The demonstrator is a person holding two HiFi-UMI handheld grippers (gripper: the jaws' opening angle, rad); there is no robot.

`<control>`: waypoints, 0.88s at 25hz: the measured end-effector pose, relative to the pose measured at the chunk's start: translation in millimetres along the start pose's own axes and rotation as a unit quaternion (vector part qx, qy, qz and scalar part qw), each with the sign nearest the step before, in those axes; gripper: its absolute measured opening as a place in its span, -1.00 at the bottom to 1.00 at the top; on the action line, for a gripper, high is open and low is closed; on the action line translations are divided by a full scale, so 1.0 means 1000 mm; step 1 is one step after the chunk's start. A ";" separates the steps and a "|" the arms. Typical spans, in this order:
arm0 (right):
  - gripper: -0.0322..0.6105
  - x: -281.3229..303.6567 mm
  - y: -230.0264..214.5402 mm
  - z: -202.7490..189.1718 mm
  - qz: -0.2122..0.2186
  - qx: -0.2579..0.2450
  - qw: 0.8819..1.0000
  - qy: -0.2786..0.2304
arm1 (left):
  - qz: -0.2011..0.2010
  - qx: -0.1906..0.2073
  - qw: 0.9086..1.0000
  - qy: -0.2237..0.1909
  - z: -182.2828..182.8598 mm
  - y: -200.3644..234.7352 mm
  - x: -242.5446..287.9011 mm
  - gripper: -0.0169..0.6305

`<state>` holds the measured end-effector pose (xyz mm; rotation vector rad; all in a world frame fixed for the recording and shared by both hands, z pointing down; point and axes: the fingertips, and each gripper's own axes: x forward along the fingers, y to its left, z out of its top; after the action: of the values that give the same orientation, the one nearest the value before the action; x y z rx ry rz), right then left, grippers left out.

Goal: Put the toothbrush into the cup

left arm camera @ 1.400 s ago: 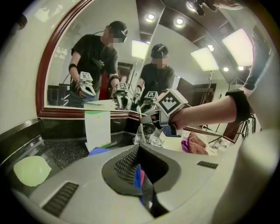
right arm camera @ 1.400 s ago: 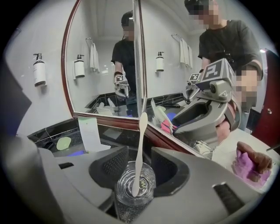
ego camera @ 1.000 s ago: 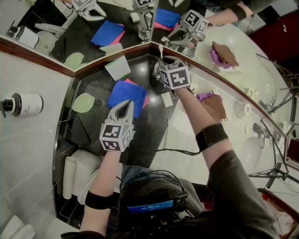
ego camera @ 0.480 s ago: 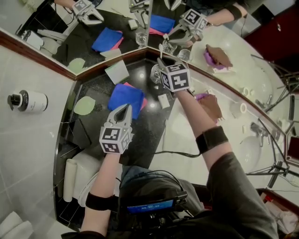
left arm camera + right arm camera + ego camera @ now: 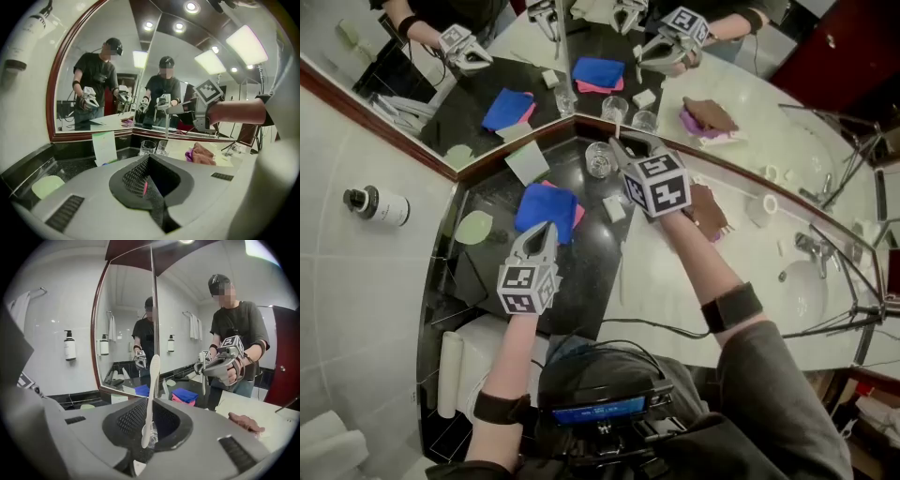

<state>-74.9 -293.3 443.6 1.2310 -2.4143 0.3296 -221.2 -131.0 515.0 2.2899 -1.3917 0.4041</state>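
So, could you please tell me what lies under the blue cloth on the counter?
A pink cloth: only its edge peeks out from beneath the blue cloth; the rest of it is covered.

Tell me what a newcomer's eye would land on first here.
The white toothbrush stands upright, clamped in the right hand-held gripper above the black counter. Just beyond, a clear glass cup waits in the corner under the angled mirrors, which repeat the whole scene. A blue cloth lies on the counter just ahead of the shut left hand-held gripper.
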 end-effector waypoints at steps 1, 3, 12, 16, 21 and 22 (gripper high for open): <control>-0.71 -0.012 0.004 -0.004 0.003 0.004 1.000 0.000 | 0.000 0.003 1.000 -0.001 0.001 -0.005 -0.004 -0.95; -0.71 -0.036 0.010 -0.015 0.008 0.015 1.000 0.002 | 0.000 0.007 1.000 -0.003 0.004 -0.014 -0.011 -0.95; -0.71 -0.105 0.043 -0.078 0.034 0.074 0.996 0.026 | -0.003 0.024 1.000 -0.008 0.002 -0.051 -0.037 -0.95; -0.71 -0.120 0.069 -0.106 0.063 0.103 0.992 0.046 | -0.005 0.024 1.000 -0.004 -0.006 -0.060 -0.045 -0.95; -0.71 -0.122 0.108 -0.144 0.114 0.148 0.979 0.080 | -0.003 0.022 1.000 0.002 -0.017 -0.063 -0.056 -0.95; -0.71 -0.121 0.116 -0.153 0.124 0.162 0.975 0.089 | -0.001 0.022 1.000 0.004 -0.019 -0.062 -0.058 -0.95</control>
<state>-67.1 -79.5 521.5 0.9715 -2.4207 0.8998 -192.9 -51.3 492.3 2.3217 -1.3889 0.4462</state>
